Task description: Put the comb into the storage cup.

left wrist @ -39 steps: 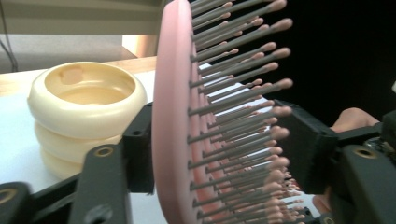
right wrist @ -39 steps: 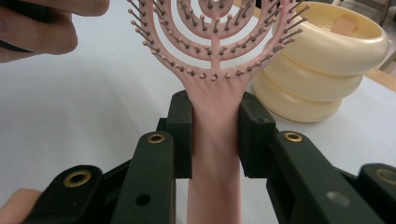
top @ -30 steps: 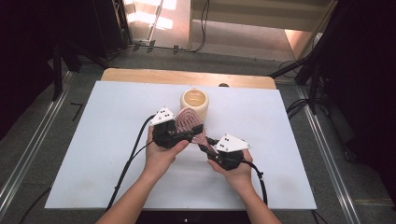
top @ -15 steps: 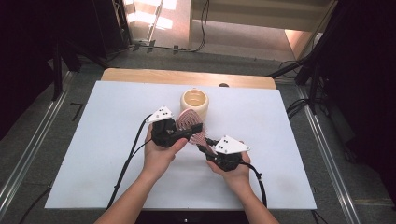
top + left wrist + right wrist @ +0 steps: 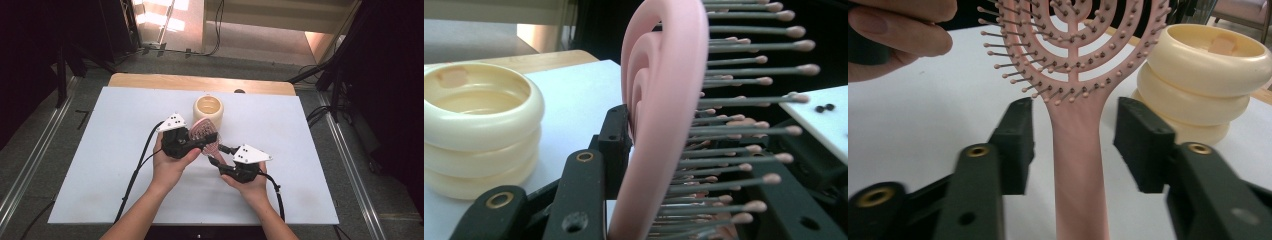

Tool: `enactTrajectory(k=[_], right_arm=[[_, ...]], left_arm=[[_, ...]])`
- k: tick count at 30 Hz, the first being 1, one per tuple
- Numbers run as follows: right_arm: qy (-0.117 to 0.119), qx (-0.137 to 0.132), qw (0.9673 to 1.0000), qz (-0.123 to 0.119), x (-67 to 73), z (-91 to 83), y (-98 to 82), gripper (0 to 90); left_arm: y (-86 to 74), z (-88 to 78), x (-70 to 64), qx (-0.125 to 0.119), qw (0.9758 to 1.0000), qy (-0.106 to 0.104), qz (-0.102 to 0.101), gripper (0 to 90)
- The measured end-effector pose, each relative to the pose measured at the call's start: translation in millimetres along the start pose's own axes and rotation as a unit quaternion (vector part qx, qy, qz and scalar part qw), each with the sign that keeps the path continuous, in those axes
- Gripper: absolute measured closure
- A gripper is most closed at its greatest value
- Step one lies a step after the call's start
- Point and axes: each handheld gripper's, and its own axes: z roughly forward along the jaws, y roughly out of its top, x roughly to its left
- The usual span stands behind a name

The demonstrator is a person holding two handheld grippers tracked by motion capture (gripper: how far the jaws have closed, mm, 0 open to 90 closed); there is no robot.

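Note:
A pink hairbrush (image 5: 204, 132) with an open, ringed head is held just above the white table, in front of a cream ribbed cup (image 5: 208, 110). My left gripper (image 5: 200, 142) is shut on the brush head (image 5: 659, 100); one pad presses its back and the other jaw sits against the bristles. My right gripper (image 5: 220, 157) is open. Its jaws have just been opening and now stand on either side of the brush handle (image 5: 1078, 165) without touching it. The right gripper (image 5: 1075, 135) shows a clear gap on both sides of the handle.
The cream cup (image 5: 1203, 75) stands upright close behind the brush, also near the left gripper (image 5: 694, 150) as the cup (image 5: 479, 125). The white table top (image 5: 115, 150) extends wide to the left and right. A wooden strip (image 5: 150, 80) runs along the far edge.
Both hands and the brush stay almost where they were. In the high view the jaw movement is too small to make out.

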Motion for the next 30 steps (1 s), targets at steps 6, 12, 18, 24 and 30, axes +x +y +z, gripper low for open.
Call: enactTrajectory(k=[6,12,18,24,30], right_arm=[[0.011,-0.024,0.9994,0.023,-4.3,-5.9,1.1,19.5],[0.019,-0.04,0.9979,0.047,-9.6,-12.1,1.0,4.0],[0.011,-0.052,0.9969,0.057,-15.2,-19.8,-1.8,0.0],[0.003,-0.064,0.9962,0.059,-22.6,-30.6,-5.2,0.0],[-0.008,-0.067,0.9959,0.06,-29.9,-41.0,-10.0,0.0]], left_arm=[[3.9,-2.4,1.2,-0.002,1.0,0.005,0.007,63.7],[7.2,-6.2,4.1,-0.007,1.0,0.002,0.005,63.7],[9.9,-7.5,5.6,-0.005,0.9999,0.003,0.009,63.7],[12.1,-8.6,7.1,-0.004,0.9999,0.004,0.011,63.8],[14.1,-9.0,7.7,-0.005,0.9998,0.011,0.014,63.8]])
